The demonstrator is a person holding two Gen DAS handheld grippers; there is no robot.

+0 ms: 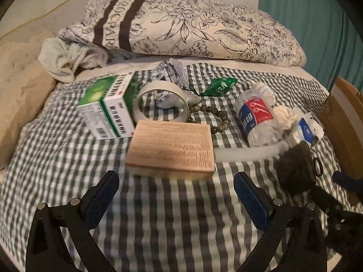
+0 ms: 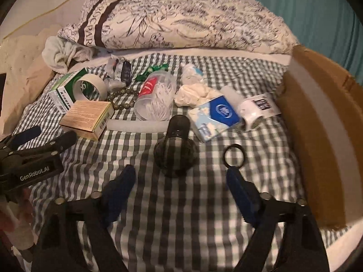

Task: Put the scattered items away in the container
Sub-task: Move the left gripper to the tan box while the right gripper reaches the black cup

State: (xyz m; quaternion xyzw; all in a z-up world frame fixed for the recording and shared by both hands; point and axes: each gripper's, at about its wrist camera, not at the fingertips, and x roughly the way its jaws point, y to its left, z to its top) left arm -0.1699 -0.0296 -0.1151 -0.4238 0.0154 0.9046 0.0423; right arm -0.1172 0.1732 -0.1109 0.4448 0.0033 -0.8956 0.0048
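On the checked bed sheet (image 1: 158, 215) the clutter is all still loose, and the cardboard box (image 2: 317, 136) waits at the right edge.

The left gripper (image 1: 176, 189) hangs just short of the tan carton (image 1: 171, 148), fingers spread wide and empty. That carton looks light and stiff; I'd take it across its short sides.

The right gripper (image 2: 181, 184) is also spread, with nothing pinched. It faces the dark flashlight (image 2: 174, 149), which looks hard, round and likely to roll, so a grip on the barrel seems best.

The crushed bottle (image 2: 156, 100) would give and slip.

"GenRobot.AI" reads on the left tool; the pillow (image 1: 181, 27) shows "ROCPAR"; the green box (image 1: 109, 106) carries small print I cannot read.
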